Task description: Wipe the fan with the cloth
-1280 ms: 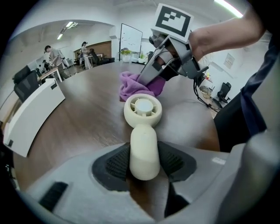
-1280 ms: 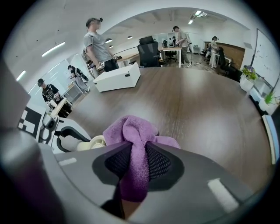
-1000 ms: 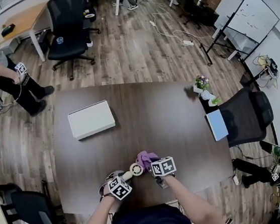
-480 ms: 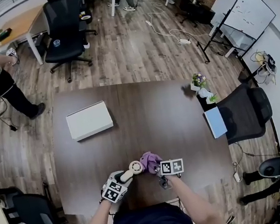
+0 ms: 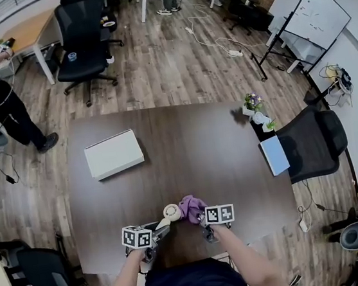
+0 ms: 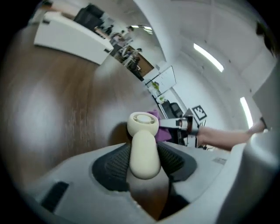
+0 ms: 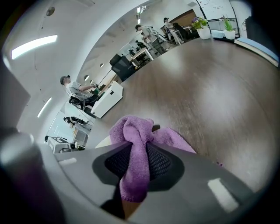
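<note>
Right gripper view: cloth (image 7: 133,153) hides fan (image 7: 103,141) excl. cream sliver.

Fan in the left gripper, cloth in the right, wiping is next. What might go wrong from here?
1. The left gripper clamps the fan by its handle only. The round head sticks out past the jaws, so cloth pressure there may twist it in the grip.
2. The right gripper pinches the cloth as a bunched fold with a loose flap, which may pull free or drag on the table.
</note>
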`<action>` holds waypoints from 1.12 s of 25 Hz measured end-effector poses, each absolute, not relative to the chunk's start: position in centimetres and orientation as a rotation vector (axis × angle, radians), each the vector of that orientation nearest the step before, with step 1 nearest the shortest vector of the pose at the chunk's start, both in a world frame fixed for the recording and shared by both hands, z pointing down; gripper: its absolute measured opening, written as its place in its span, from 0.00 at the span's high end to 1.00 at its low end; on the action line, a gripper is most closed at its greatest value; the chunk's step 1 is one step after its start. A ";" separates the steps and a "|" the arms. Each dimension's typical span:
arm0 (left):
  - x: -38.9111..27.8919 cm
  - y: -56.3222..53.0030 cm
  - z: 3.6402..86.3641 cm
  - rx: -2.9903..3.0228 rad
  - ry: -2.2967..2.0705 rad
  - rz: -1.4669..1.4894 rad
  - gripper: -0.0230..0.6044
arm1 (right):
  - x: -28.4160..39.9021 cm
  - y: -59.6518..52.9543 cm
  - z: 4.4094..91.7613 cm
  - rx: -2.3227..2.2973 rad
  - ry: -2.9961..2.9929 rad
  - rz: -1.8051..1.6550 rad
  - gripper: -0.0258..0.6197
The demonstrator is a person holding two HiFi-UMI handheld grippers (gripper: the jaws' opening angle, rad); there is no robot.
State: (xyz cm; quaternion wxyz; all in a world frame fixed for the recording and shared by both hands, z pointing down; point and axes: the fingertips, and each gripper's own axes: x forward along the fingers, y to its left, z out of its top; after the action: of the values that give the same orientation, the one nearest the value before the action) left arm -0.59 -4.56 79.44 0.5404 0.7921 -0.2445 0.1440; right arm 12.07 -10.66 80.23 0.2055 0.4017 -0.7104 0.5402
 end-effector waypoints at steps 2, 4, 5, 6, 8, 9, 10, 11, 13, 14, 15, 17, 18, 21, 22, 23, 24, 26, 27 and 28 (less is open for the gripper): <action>-0.3 -4.6 79.2 1.787 -0.544 0.240 0.64 | 12.1 -10.5 80.2 1.119 -1.977 1.505 0.80; 0.1 -4.4 79.0 1.740 -0.505 0.191 0.64 | 12.1 -10.4 80.2 1.114 -1.978 1.501 0.80; 0.3 -4.2 78.9 1.721 -0.484 0.170 0.64 | 12.0 -10.2 80.2 1.109 -1.979 1.500 0.80; 0.5 -4.0 78.8 1.700 -0.463 0.147 0.64 | 11.9 -10.0 80.2 1.102 -1.978 1.501 0.80; 0.8 -3.7 78.6 1.650 -0.421 0.091 0.64 | 11.7 -9.6 80.2 1.085 -1.973 1.508 0.80; 0.9 -3.6 78.5 1.622 -0.404 0.065 0.64 | 11.5 -9.4 80.1 1.075 -1.975 1.510 0.80; 1.0 -3.4 78.5 1.595 -0.389 0.041 0.64 | 11.3 -9.2 79.9 1.065 -1.983 1.512 0.80; 1.1 -3.4 78.5 1.570 -0.379 0.018 0.64 | 11.0 -9.2 79.7 1.057 -1.998 1.521 0.80; 1.1 -3.4 78.4 1.529 -0.363 -0.039 0.64 | 10.5 -9.3 79.3 1.056 -2.030 1.575 0.80; 1.0 -3.4 78.2 1.512 -0.355 -0.079 0.64 | 10.3 -9.3 79.1 1.064 -2.043 1.609 0.80; 1.0 -3.5 77.8 1.493 -0.344 -0.126 0.65 | 10.2 -9.4 78.8 1.072 -2.058 1.636 0.80; 1.0 -3.8 76.6 1.447 -0.311 -0.233 0.65 | 9.8 -9.6 78.0 1.083 -2.110 1.653 0.80; 1.1 -4.0 75.8 1.429 -0.294 -0.283 0.65 | 9.5 -9.7 77.4 1.087 -2.150 1.645 0.80; 1.0 -5.4 73.1 1.432 -0.258 -0.422 0.65 | 8.7 -10.0 75.4 1.101 -2.280 1.556 0.80; 0.9 -6.0 72.2 1.425 -0.254 -0.471 0.65 | 8.3 -10.0 74.6 1.102 -2.323 1.512 0.80; 0.8 -6.5 71.4 1.404 -0.251 -0.521 0.65 | 7.8 -10.0 73.6 1.101 -2.370 1.463 0.80; 0.7 -6.8 70.8 1.372 -0.242 -0.573 0.65 | 7.3 -10.0 72.5 1.099 -2.418 1.408 0.80; 0.5 -7.4 69.8 1.326 -0.218 -0.659 0.65 | 6.3 -10.0 70.2 1.094 -2.498 1.282 0.81; 0.4 -7.7 69.4 1.318 -0.209 -0.692 0.65 | 5.8 -9.8 69.3 1.090 -2.521 1.221 0.81; 0.2 -8.0 69.0 1.313 -0.203 -0.724 0.65 | 5.3 -9.6 68.4 1.084 -2.537 1.166 0.81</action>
State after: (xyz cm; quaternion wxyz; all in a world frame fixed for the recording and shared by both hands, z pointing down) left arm 0.25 -8.04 68.97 0.7273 0.5956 -0.0920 -0.3285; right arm 5.26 -9.59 68.40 0.0731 0.3608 -0.8449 0.3882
